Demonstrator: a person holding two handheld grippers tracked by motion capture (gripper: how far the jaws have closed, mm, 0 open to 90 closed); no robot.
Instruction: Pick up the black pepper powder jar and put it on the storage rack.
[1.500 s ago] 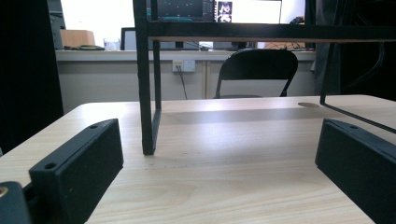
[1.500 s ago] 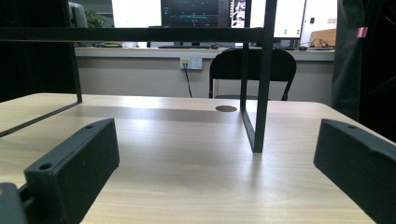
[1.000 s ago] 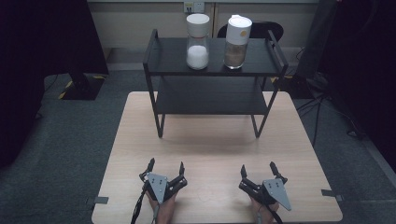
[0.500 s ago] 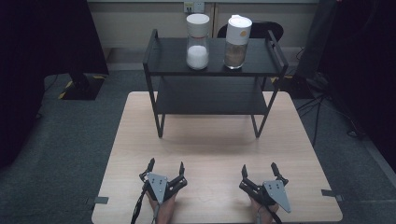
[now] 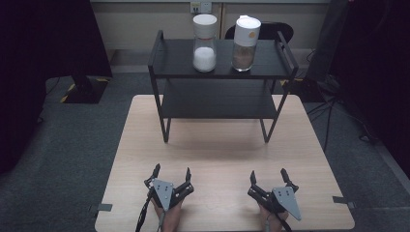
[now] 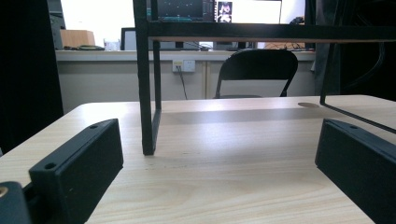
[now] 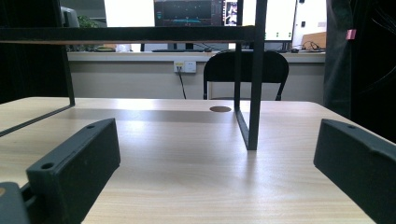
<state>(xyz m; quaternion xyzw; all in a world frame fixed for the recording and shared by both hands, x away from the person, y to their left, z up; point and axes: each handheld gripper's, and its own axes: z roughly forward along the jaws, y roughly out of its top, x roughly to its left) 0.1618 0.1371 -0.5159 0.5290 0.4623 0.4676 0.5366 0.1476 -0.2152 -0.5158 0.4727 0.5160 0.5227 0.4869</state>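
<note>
Room: we see a dim office with a light wooden table [image 5: 222,145] on grey carpet.
Jars: a jar of white powder [image 5: 204,43] and a jar of brown powder [image 5: 245,44] stand upright, side by side but apart, on the top level of a black shelf rack [image 5: 220,104] at the far side of the table.
Left gripper [image 5: 170,175]: near edge, left; we see its jaws spread wide, holding nothing, pointing to the rack.
Right gripper [image 5: 268,177]: near edge, right; jaws also spread wide and empty.
Distance: both grippers are well apart from the jars.
Behind: a black chair [image 6: 257,70] and a wall socket [image 6: 183,65].
</note>
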